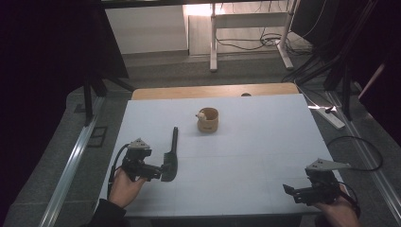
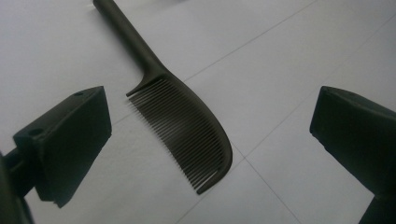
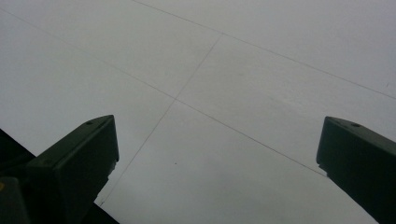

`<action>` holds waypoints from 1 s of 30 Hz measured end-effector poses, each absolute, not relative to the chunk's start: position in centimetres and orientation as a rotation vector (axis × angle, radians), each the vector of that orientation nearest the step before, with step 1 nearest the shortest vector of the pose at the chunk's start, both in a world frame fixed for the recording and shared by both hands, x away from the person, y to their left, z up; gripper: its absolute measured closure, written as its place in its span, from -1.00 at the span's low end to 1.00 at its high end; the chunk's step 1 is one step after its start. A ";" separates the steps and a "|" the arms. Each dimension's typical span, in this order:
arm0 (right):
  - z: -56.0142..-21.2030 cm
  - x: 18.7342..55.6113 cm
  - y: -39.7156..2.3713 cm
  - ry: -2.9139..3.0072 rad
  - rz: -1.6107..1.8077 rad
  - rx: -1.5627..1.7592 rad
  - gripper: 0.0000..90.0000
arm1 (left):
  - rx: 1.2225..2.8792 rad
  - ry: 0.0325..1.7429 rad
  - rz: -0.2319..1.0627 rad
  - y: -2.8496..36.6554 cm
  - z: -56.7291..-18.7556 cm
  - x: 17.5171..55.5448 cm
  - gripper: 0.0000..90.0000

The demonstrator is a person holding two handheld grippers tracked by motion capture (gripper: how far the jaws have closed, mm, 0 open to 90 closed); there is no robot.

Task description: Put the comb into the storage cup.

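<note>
Comb point(image 2: 180, 126), black and long-handled, lies flat on the white desk point(image 1: 246, 151) at its near left, handle pointing far and toothed head nearest the person. The left gripper point(image 1: 158, 171) sits just beside the comb's head, held in a hand point(image 1: 124, 185). In the left gripper view its jaws stand wide apart, released, with the comb's teeth between them and touching neither. The right gripper point(image 1: 295, 193) rests at the near right corner of the desk, well apart from the comb, its jaws also spread and holding nothing over bare desk. A small tan cup point(image 1: 208, 119) stands farther back, near the desk's middle.
</note>
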State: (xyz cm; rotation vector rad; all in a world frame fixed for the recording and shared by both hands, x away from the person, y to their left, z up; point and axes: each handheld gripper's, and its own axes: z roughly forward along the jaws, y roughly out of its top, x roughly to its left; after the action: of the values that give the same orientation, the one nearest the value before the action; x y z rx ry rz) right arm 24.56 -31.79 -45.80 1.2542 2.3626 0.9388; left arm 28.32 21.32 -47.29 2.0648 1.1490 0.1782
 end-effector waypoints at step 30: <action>-45.8 24.6 -31.7 2.376 0.929 1.250 -1.00 | 2.120 1.128 0.145 19.5 -47.5 33.4 -1.00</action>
State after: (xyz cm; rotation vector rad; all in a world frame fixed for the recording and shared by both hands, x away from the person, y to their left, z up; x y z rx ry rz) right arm 24.62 -31.70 -45.85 1.2495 2.3756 0.9287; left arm 33.43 19.48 -47.50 2.1201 1.1285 0.1450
